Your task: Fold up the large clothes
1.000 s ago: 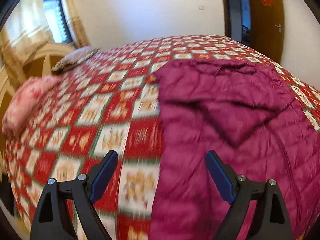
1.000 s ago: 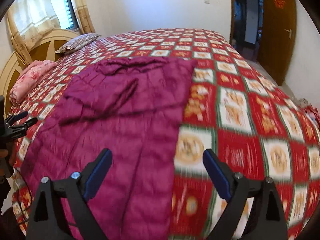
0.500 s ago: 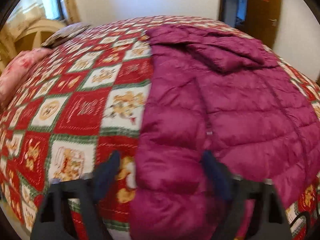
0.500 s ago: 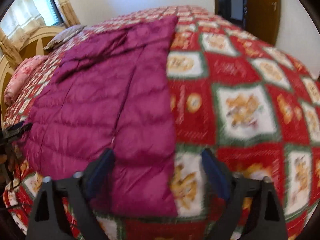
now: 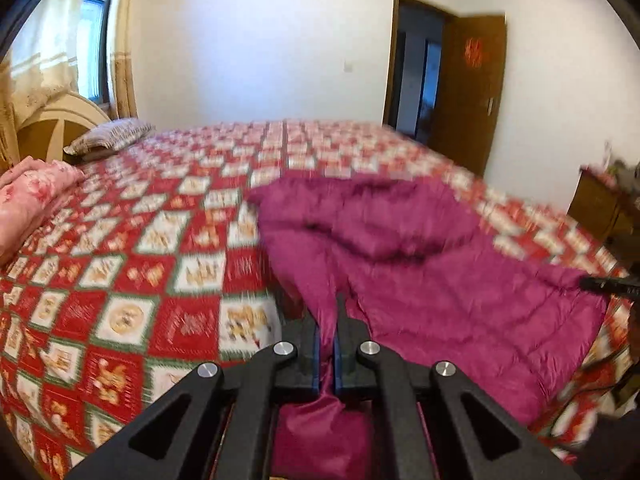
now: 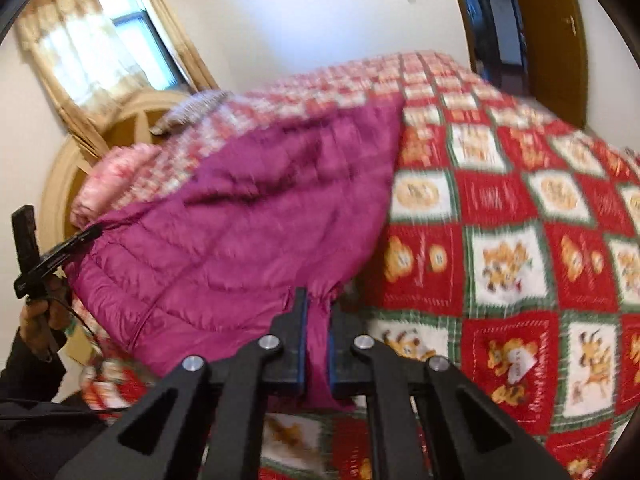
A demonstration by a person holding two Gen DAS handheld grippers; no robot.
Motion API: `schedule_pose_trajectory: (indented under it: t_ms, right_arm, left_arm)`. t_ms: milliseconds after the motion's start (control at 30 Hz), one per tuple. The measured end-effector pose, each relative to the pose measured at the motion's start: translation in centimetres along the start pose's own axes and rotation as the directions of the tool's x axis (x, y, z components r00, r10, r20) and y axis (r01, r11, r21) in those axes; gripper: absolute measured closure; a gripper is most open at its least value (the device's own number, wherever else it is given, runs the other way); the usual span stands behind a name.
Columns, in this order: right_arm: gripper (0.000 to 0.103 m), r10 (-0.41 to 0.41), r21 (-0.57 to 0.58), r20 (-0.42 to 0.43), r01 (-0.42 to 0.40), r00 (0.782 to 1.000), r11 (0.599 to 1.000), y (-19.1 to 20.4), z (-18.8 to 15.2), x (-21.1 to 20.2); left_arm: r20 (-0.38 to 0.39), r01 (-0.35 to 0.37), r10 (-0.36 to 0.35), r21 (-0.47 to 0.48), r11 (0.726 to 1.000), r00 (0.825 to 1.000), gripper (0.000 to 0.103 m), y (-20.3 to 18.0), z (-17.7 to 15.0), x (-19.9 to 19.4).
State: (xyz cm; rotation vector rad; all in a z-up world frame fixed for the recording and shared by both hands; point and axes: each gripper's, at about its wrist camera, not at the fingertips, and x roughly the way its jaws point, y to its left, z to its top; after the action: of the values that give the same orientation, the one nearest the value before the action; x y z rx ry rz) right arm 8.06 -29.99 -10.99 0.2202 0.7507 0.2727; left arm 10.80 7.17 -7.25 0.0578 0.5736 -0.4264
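Jacket point(image 5: 420, 280) hem corners are clamped by left hand-held gripper point(image 5: 327, 344) and right hand-held gripper point(image 6: 316, 332), lifted off bed point(image 5: 160, 240), presumably for folding.

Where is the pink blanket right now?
The pink blanket lies rolled up at the far left edge of the left wrist view, on the checked bedspread near the headboard, just in front of the grey pillow.

Bedspread point(image 5: 120, 280) pattern smeared by motion blur. Jacket point(image 5: 440, 312) hem cut off at bottom edge. Nightstand point(image 5: 604, 204) clutter, right edge, unreadable.
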Motion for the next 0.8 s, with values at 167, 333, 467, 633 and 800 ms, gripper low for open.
schedule_pose_trajectory:
  t_ms: [167, 333, 467, 633, 800]
  right_arm:
    - [0.094, 0.053, -0.097, 0.169, -0.037, 0.984, 0.995, 3.7, 2.8, -6.2]
    - [0.094, 0.044, -0.082, 0.257, -0.024, 0.965, 0.996, 3.0, 7.4, -4.7]
    - [0.095, 0.015, -0.012, 0.272, -0.012, 0.962, 1.0, 0.0, 12.4, 1.3]
    - [0.095, -0.047, 0.087, 0.268, 0.025, 0.962, 0.996, -2.7, 17.0, 8.6]
    - [0.095, -0.08, 0.152, 0.235, 0.045, 0.969, 0.987, -5.5, 19.0, 12.9]
  left_arm:
    - [0.121, 0.02, -0.02, 0.005, 1.0, 0.992, 0.1, -0.2, 2.8, -5.7]
    - [0.146, -0.027, 0.02, 0.046, 0.999, 0.989, 0.1, -0.3, 5.4, -2.6]
    - [0.122, -0.083, 0.078, 0.031, 0.996, 0.989, 0.1, 1.5, 7.8, 5.0]
    - [0.061, -0.156, 0.157, -0.026, 0.987, 0.986, 0.098, 4.1, 10.4, 13.9]
    - [-0.053, -0.225, 0.22, -0.164, 0.96, 0.974, 0.094, 7.6, 11.4, 19.0]
